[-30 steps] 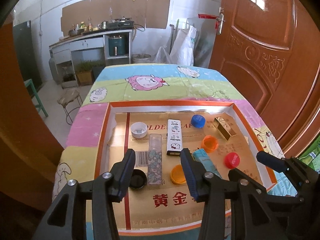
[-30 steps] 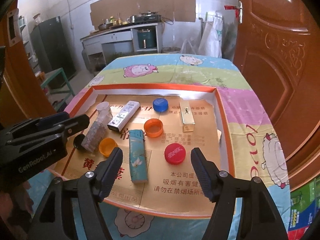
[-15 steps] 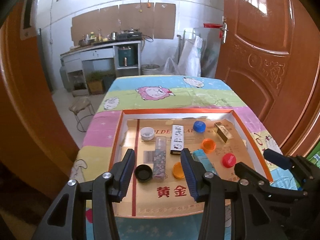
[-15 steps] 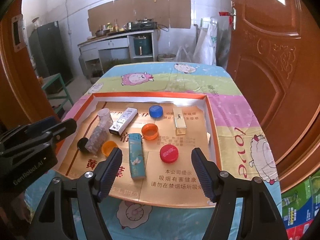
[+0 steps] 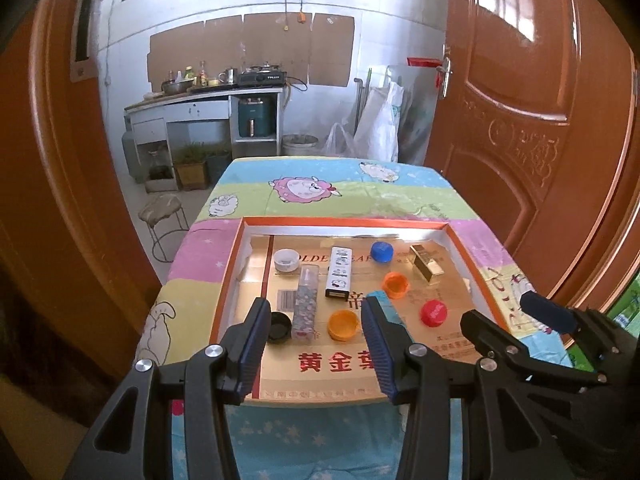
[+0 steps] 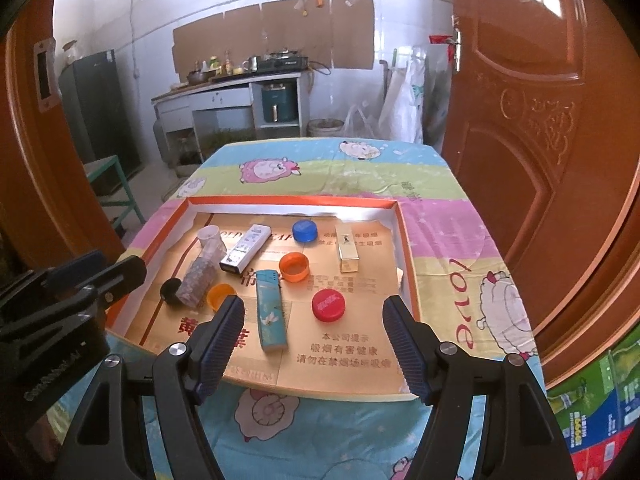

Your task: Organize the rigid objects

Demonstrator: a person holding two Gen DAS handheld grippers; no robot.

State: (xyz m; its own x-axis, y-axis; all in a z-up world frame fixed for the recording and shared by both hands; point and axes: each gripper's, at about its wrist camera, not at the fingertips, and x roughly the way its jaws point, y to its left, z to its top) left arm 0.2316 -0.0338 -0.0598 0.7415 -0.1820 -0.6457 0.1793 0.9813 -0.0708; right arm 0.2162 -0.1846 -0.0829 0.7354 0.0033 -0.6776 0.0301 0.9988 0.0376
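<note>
Grippers poised over a tray of caps and boxes

Tray (image 6: 408, 256) walls rise in orange and white on the far, left and right sides; the near edge is a flat cardboard lip over the cartoon-print tablecloth (image 6: 452, 248), which lies bare around the tray. The left gripper (image 5: 314, 336) hangs above that near lip, fingers spread wide and empty, ribbed blue pads facing each other.

From the left inside the tray: a black cap (image 5: 279, 327) sits just beside a clear, speckled rectangular tube (image 5: 305, 301) lying flat, whose far end is near a white cup (image 5: 286, 259). Next comes a long white box (image 5: 339, 273) with cartoon print, then a round orange cap (image 5: 343, 324) at its near side. A teal lighter (image 6: 271, 314), smooth and slab-shaped, lies lengthwise near the middle, with bare printed cardboard on both sides of it. Beyond it rests an open orange cap (image 6: 294, 266) and, farther back, a blue cap (image 6: 305, 231). A red cap (image 6: 328, 305) sits apart to the right, with free floor around it. A shiny gold box (image 6: 346, 247) lies near the right wall.

The right gripper (image 6: 314, 334) hovers over the near lip, fingers wide apart and holding nothing, lighter and red cap showing between them. A carved wooden door (image 6: 540, 128) stands to the right of the table.
</note>
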